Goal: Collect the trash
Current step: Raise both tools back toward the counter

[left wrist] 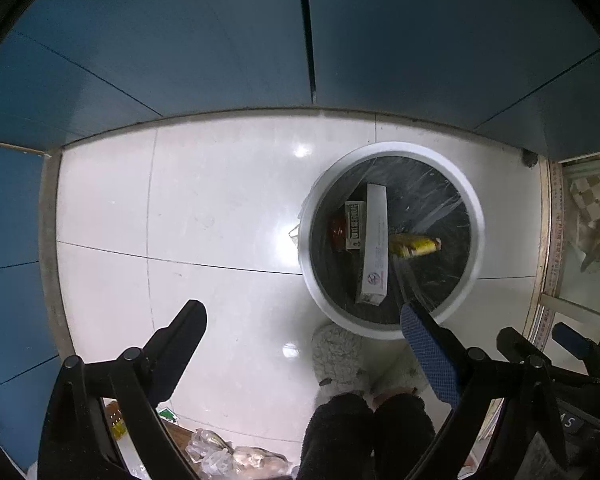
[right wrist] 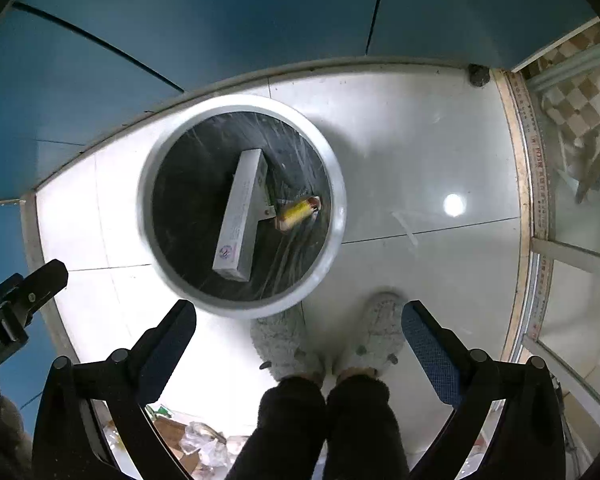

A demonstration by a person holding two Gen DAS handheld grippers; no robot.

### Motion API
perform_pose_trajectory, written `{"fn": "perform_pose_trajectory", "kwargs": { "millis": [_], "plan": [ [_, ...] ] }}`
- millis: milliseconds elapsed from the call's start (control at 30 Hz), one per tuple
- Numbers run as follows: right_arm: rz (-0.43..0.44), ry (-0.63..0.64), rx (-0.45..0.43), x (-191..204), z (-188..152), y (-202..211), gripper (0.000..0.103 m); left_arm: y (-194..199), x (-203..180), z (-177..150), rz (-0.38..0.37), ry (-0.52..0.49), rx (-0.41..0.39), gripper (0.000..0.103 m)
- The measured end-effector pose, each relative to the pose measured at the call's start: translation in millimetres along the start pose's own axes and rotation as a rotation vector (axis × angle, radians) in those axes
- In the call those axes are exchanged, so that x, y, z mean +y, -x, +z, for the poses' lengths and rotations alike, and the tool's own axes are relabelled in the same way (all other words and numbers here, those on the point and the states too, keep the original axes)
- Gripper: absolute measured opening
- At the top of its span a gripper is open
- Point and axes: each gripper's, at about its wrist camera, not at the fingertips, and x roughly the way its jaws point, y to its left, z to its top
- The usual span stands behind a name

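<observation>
- Two fluffy grey slippers (right wrist: 376, 332) and dark trouser legs (right wrist: 324, 428) stand on the glossy white tile floor (left wrist: 204, 216), touching the bin; crumpled bags and packets (right wrist: 204, 448) lie near my left finger.
- Round white-rimmed bin with black liner (left wrist: 474, 216) holds a long white carton (left wrist: 374, 244), a smaller white box (left wrist: 354, 224) and a yellow-labelled bottle (left wrist: 416, 245).
- My left gripper (left wrist: 304, 316) and right gripper (right wrist: 298, 312) point down, jaws spread wide, nothing between them.
</observation>
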Motion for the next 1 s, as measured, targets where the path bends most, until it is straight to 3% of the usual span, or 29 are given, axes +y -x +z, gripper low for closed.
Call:
{"fn": "perform_pose_trajectory", "kwargs": {
  "millis": [333, 533, 1000],
  "plan": [
    [-0.008, 0.040, -0.086, -6.3, -36.3, 119.4, 0.103, 94.5, -2.9, -32.7, -0.014, -0.005, -0.031, 0.099],
    [-0.015, 0.072, -0.155, -1.3, -61.8, 217.8, 0.103, 168.2, -4.0, -50.1, -0.039, -0.021, -0.060, 0.099],
    [0.069, 0.083, -0.236, 11.1, -125.3, 411.0, 0.103, 322.4, 6.8, -89.2, -0.057, -0.012, -0.124, 0.099]
  ]
}}
